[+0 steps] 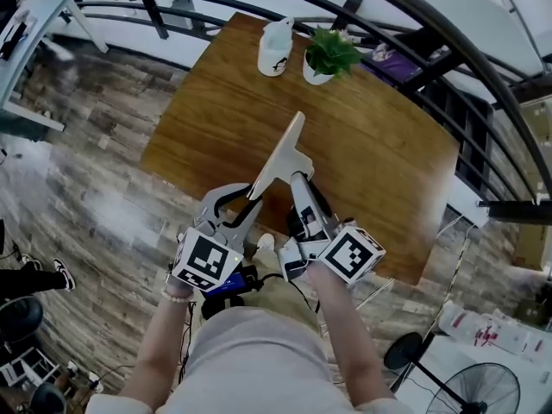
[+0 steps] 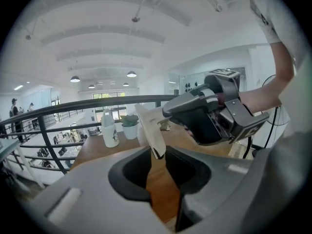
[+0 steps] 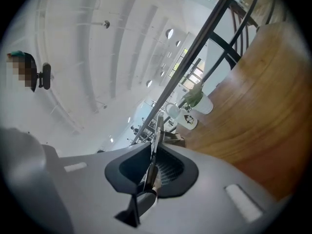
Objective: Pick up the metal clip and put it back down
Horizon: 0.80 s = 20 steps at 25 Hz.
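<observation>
The metal clip (image 1: 282,155), a long flat cream-coloured piece with a wider foot, is held up over the near edge of the wooden table (image 1: 379,153). My left gripper (image 1: 253,198) is shut on its lower left end. My right gripper (image 1: 300,185) is shut on it from the right. In the left gripper view the clip (image 2: 150,130) rises from between the jaws of the left gripper (image 2: 157,153), with the right gripper (image 2: 214,112) just beyond it. In the right gripper view the clip (image 3: 157,130) shows edge-on as a thin strip, pinched in the right gripper (image 3: 152,156).
A white bottle (image 1: 276,47) and a small potted plant (image 1: 330,55) stand at the table's far edge. A black railing (image 1: 431,37) curves behind and to the right. A fan (image 1: 483,388) stands on the floor at lower right.
</observation>
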Each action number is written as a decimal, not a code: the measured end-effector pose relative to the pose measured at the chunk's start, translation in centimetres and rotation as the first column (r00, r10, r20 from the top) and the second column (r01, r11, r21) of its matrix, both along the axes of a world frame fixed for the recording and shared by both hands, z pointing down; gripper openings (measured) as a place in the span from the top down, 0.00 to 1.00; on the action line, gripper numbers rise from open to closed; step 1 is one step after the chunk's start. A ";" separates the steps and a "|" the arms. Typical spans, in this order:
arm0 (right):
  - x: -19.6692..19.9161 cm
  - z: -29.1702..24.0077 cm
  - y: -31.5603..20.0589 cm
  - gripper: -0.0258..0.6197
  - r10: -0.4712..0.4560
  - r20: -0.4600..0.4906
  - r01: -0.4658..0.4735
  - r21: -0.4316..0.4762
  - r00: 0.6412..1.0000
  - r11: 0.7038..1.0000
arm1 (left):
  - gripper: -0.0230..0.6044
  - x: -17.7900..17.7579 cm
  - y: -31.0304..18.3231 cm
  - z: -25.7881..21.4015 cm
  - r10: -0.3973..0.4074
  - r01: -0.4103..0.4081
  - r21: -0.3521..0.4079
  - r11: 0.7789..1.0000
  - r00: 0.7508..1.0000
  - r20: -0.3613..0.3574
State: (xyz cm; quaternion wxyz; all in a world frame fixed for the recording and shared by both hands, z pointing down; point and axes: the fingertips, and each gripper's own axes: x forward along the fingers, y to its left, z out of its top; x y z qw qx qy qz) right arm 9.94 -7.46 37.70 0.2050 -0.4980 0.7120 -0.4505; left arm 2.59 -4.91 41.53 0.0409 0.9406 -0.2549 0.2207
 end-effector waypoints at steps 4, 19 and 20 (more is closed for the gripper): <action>0.1 -1.6 0.0 0.87 -0.006 -0.011 0.007 0.030 1.000 1.000 | 0.80 0.2 -0.3 -1.5 0.017 -0.017 0.037 0.999 1.000 0.003; -0.4 -6.2 0.6 0.87 -0.007 0.004 0.006 0.126 1.000 0.992 | 0.80 -0.5 -0.4 -6.6 0.036 -0.032 0.143 0.989 0.999 -0.026; -0.5 -6.4 0.7 0.87 -0.008 0.002 0.008 0.132 1.000 0.991 | 0.80 -0.6 -0.2 -6.8 0.035 -0.030 0.147 0.989 0.999 -0.030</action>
